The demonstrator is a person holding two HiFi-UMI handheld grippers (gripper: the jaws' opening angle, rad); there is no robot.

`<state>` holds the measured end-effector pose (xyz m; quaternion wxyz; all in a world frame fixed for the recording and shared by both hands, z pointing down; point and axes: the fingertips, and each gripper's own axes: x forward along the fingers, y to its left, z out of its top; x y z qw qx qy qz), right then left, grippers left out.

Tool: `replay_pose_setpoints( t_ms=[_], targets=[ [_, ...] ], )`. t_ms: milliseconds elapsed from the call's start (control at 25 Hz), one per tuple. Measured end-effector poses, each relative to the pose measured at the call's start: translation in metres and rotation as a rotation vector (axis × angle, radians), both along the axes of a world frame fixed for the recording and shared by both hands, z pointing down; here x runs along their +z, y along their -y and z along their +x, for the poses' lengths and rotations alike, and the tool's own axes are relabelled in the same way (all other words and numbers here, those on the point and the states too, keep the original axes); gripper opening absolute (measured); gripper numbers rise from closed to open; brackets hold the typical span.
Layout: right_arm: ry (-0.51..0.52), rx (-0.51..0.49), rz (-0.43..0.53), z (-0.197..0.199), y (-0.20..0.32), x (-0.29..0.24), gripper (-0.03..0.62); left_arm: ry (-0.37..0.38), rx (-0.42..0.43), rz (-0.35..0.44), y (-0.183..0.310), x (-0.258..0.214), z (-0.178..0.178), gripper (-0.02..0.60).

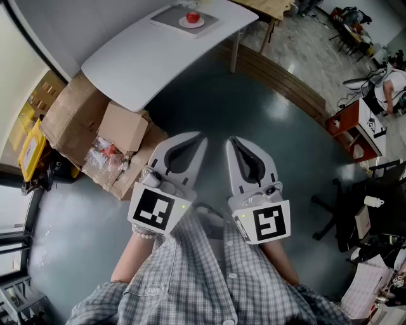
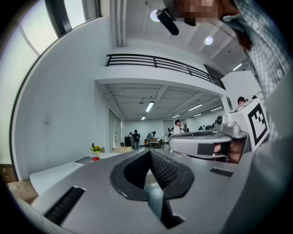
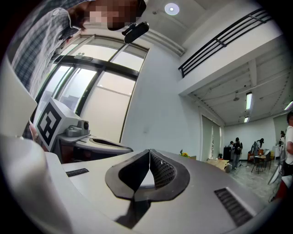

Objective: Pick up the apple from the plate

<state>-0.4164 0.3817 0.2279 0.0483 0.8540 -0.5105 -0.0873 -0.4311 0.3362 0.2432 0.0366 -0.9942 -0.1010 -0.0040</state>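
Resting on the plate (image 1: 182, 23), apple (image 1: 193, 16) looks round, axis unreadable; left gripper (image 1: 200, 136) and right gripper (image 1: 232, 140) jaws pressed together

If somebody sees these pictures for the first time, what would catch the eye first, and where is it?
First the two grey grippers held side by side before the person's checked shirt: the left gripper and the right gripper, both shut and empty. Then the red apple on its plate on the white table, far from both, with cardboard boxes on the floor beside the table.
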Motion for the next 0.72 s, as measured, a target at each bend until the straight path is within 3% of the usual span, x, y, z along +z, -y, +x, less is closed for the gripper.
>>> replay_pose_setpoints(
  t_ms=[720],
  targets=[
    [0.017,0.005,-0.006,0.011,-0.003,0.005,0.021,0.001,-0.004,-0.019,0.002,0.001,0.013,0.008]
  ],
)
